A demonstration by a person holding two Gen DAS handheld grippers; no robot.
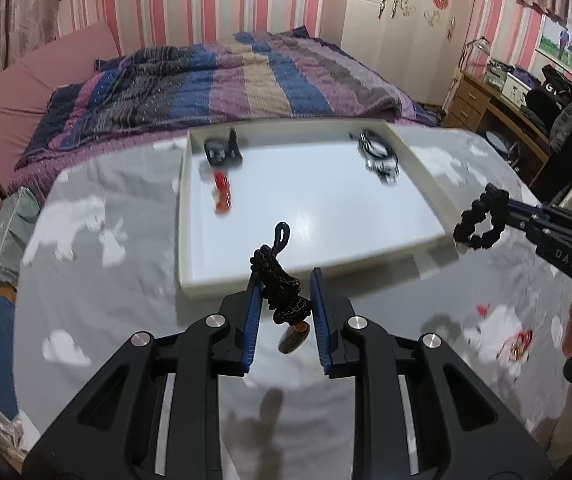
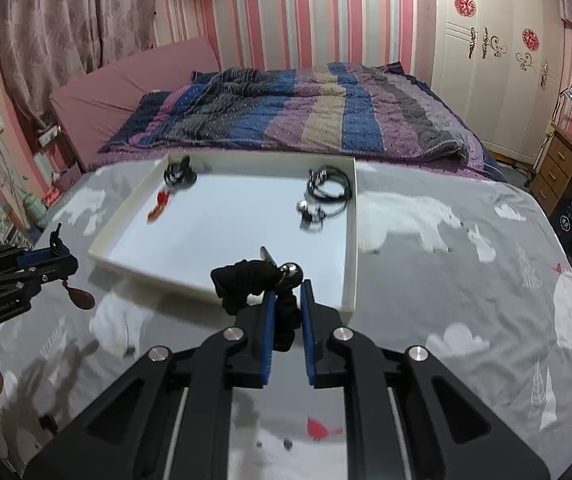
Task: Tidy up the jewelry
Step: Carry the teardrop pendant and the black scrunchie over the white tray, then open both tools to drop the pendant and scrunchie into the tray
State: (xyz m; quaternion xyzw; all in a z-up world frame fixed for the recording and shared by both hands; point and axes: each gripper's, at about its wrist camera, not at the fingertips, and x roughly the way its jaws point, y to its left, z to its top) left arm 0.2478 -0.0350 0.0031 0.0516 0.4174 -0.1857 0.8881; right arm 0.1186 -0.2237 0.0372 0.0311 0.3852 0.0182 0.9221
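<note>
My left gripper (image 1: 286, 276) is shut on a black braided cord necklace (image 1: 272, 260). Its brown pendant (image 1: 291, 338) hangs below the jaws, above the grey bedcover. My right gripper (image 2: 287, 290) is shut on a black ruffled bracelet (image 2: 242, 280) with a silver bead (image 2: 291, 270). Both hover at the near edge of a white tray (image 1: 184, 240). In the left wrist view the right gripper (image 1: 501, 206) comes in from the right with the bracelet (image 1: 473, 236). The right wrist view shows the left gripper (image 2: 60, 254) at the left with the pendant (image 2: 80, 298).
In the tray lie a red piece (image 1: 222, 196), a black piece (image 1: 222, 150) and a black cord with silver parts (image 1: 379, 156). A small red-string item (image 1: 519, 344) lies on the bedcover at the right. Behind the tray is a striped quilt (image 1: 246, 80); a wooden desk (image 1: 481, 100) stands far right.
</note>
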